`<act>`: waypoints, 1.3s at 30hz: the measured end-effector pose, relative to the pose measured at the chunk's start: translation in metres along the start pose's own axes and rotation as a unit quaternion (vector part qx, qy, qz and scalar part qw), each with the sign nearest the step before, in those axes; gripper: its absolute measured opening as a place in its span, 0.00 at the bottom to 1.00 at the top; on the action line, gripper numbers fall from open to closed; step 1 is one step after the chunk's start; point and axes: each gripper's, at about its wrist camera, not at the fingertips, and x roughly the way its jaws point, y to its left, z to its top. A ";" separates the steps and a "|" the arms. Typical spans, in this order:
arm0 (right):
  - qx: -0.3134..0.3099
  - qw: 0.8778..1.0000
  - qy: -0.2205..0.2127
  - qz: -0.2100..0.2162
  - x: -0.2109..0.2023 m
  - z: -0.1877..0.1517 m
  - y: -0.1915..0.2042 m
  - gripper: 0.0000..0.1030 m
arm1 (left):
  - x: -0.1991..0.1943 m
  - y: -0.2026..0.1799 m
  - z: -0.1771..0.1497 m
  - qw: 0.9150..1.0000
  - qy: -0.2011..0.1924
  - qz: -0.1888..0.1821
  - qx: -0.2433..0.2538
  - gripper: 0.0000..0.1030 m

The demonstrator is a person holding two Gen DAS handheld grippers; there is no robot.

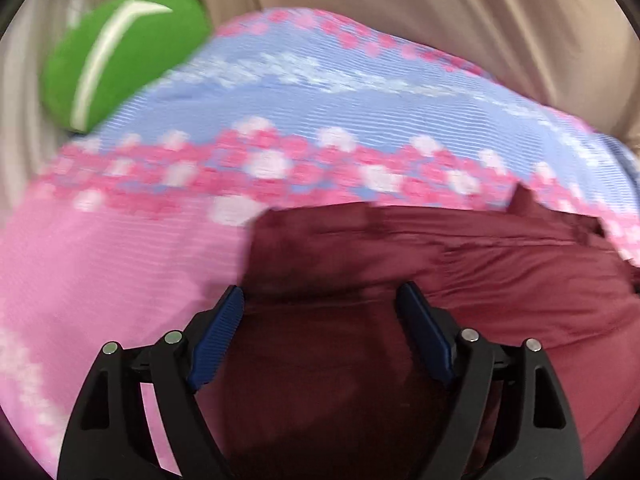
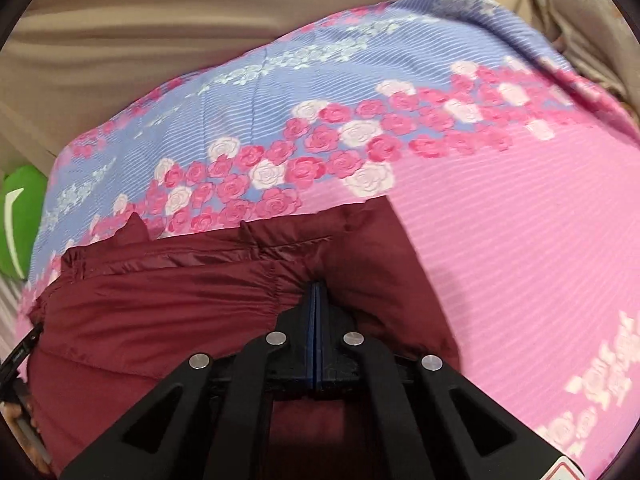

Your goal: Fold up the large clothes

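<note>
Left tool (image 1: 320, 300) black with ridged blue pads, silver pivot screws, right tool (image 2: 316, 286) alike

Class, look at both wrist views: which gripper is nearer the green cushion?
Left. The left gripper sees the green cushion large, up-left; the right gripper sees it only at its far left edge.

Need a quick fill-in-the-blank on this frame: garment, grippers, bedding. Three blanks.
The garment being folded is dark ___ in colour.
The left hand-held gripper has its jaws ___.
The cushion beyond the floral sheet is ___ with a white stripe.

Missing words: red; open; green
</note>
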 end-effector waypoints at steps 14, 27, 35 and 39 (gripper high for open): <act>-0.064 0.995 -0.025 0.065 -0.070 -0.060 0.067 0.23 | -0.054 0.040 -0.062 0.999 0.024 -0.040 -0.028 0.75; -0.194 0.975 0.038 0.101 -0.009 -0.070 0.200 0.20 | -0.097 0.058 -0.072 0.996 0.009 -0.075 -0.054 0.77; -0.167 0.976 0.043 0.134 -0.034 -0.062 0.207 0.23 | -0.096 0.057 -0.072 0.996 0.016 -0.071 -0.048 0.77; -0.174 0.974 0.036 0.139 -0.038 -0.048 0.224 0.23 | -0.101 0.039 -0.064 0.996 0.005 -0.085 -0.033 0.79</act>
